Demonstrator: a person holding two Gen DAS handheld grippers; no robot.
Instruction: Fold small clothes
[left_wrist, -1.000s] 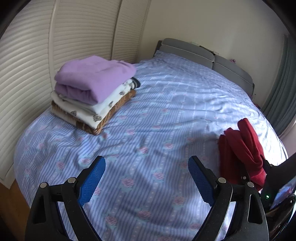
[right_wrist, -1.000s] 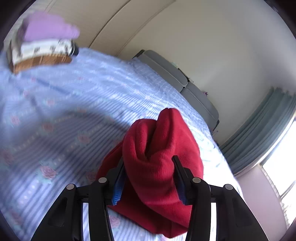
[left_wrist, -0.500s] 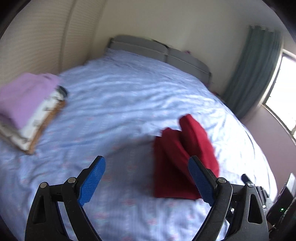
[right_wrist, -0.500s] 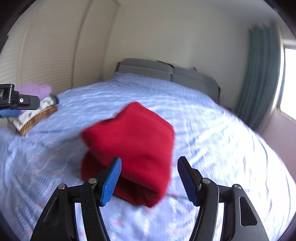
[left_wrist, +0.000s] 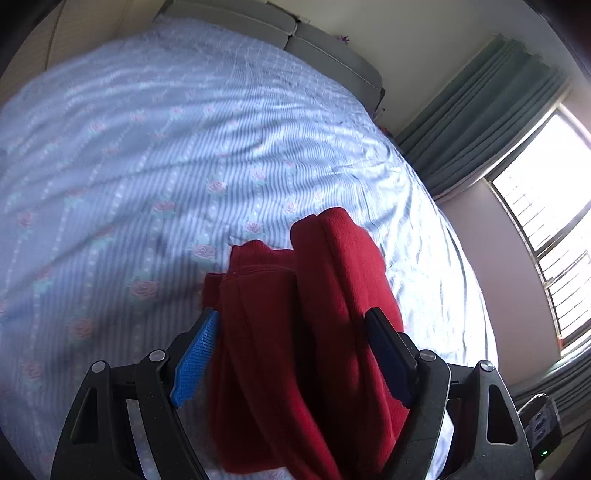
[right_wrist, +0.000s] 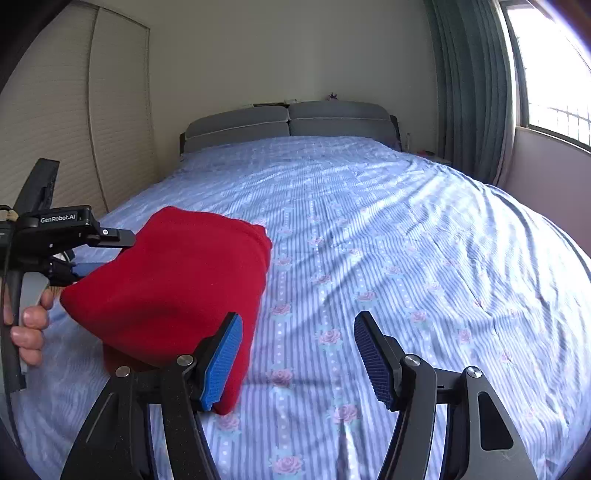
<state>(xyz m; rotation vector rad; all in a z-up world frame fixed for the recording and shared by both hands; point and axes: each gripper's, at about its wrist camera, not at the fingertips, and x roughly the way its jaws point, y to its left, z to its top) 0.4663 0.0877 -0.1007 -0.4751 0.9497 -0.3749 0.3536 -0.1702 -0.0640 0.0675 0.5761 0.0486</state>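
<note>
Folded red fleece garment (left_wrist: 306, 332) lengthwise between left gripper (left_wrist: 291, 354), jaws closing, pads not yet pressing (nearer hand). Right gripper (right_wrist: 295, 358) released, empty, just beside it.

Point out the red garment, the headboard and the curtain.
red garment (right_wrist: 177, 280), right wrist view, top folded face.
headboard (right_wrist: 288, 123), right wrist view, centre seam.
curtain (right_wrist: 476, 92), right wrist view, middle folds.

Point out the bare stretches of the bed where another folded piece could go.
Free: the sheet from the red garment to the headboard, and rightward to the curtain. Crowded: the near left, where the left gripper, jaws closing, straddles the garment beside the right gripper.
</note>
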